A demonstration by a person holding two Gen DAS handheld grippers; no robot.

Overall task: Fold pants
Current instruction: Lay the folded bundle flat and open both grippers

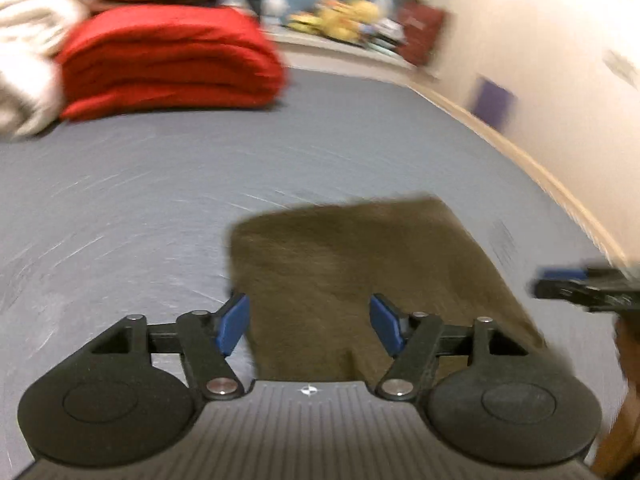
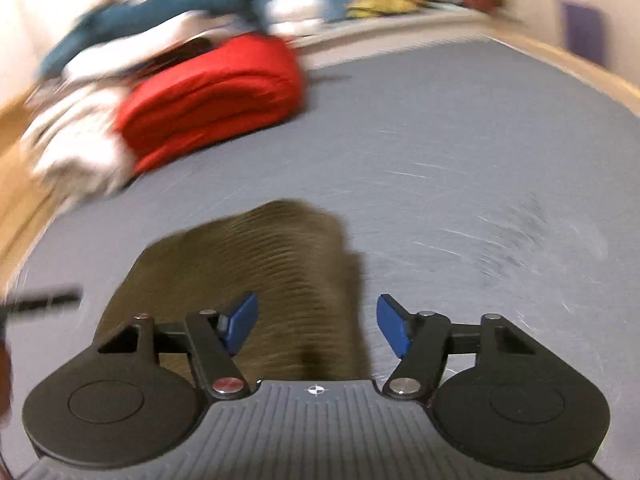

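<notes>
The olive-brown pants (image 1: 360, 264) lie folded flat on the grey bed sheet (image 1: 160, 184). My left gripper (image 1: 310, 322) hangs above their near left part, open, its blue pads (image 1: 232, 324) clear of the cloth. In the right wrist view the pants (image 2: 256, 264) lie below and left of centre, and my right gripper (image 2: 316, 326) is open over their right edge with nothing between the pads. The right gripper's tip (image 1: 580, 286) shows at the right edge of the left wrist view; a dark blur at the left of the right wrist view may be the left gripper (image 2: 44, 300). Both views are motion-blurred.
A folded red blanket (image 1: 168, 60) and white bedding (image 1: 24, 68) are piled at the back left of the bed. A teal garment (image 2: 160, 12) lies on the pile. Plush toys (image 1: 344, 16) sit on a ledge behind. A cream wall (image 1: 540, 80) runs along the right.
</notes>
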